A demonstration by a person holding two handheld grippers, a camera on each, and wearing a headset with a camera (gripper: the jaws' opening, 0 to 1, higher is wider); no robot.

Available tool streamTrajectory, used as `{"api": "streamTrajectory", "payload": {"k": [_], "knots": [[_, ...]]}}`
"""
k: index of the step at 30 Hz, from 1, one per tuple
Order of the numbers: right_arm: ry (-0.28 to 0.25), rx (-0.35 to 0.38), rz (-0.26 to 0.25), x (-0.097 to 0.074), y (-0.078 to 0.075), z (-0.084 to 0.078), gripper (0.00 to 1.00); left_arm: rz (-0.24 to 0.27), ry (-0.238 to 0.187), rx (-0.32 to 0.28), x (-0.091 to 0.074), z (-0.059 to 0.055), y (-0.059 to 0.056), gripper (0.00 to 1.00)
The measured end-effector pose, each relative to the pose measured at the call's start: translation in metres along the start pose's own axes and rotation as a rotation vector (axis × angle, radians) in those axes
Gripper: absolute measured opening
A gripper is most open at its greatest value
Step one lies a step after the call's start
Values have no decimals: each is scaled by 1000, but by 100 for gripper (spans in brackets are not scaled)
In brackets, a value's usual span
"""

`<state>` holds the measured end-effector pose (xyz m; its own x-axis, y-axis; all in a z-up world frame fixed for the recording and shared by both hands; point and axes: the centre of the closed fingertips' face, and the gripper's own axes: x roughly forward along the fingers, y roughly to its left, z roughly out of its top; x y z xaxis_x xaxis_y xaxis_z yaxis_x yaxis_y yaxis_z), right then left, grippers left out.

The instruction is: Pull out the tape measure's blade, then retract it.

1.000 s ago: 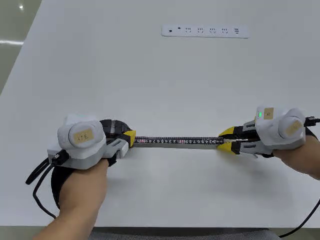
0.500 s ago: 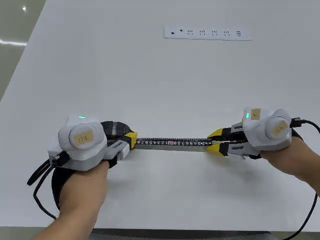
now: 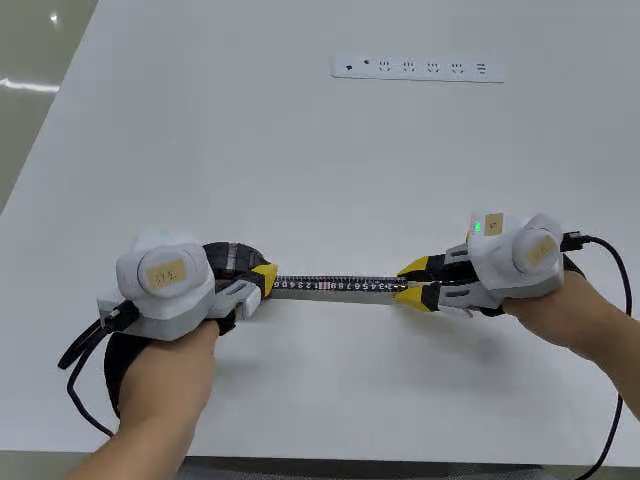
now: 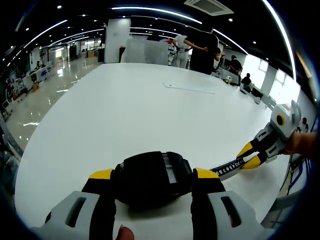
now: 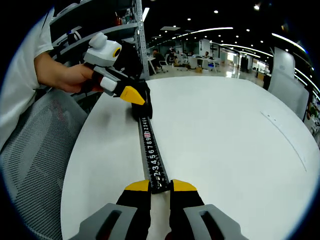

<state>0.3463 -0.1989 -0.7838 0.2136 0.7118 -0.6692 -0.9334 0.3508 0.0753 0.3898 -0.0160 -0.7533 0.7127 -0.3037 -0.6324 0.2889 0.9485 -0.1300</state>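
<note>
- Since a second ago the right gripper (image 3: 408, 283) has come in toward the left gripper (image 4: 153, 175), so less blade (image 3: 335, 285) shows between them; the left one has stayed where it was.
- White table (image 3: 330, 170) carries everything, with the work near its front edge.
- Left gripper is clamped across the black tape measure case (image 3: 232, 258), a yellow-tipped jaw on each side; the case sits on the table at the left.
- Right gripper pinches the blade's free end between its yellow tips, well to the right of the case.
- White power strip (image 3: 418, 68) lies far back, well apart from the tape.
- Blade runs straight from left to right in the head view, from the case to the right gripper, printed face up, low over the table.
- Its white numerals read 2 to 9 from the free end, then a red mark.
- Tan stickers (image 3: 166, 272) on the grippers carry writing too small to read.
</note>
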Motion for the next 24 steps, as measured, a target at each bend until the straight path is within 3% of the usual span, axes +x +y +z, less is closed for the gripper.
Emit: {"api": "streamTrajectory", "payload": {"k": [24], "knots": [[-47, 8, 29, 34, 10, 27, 10, -10, 1, -25, 1, 0, 2, 56]]}}
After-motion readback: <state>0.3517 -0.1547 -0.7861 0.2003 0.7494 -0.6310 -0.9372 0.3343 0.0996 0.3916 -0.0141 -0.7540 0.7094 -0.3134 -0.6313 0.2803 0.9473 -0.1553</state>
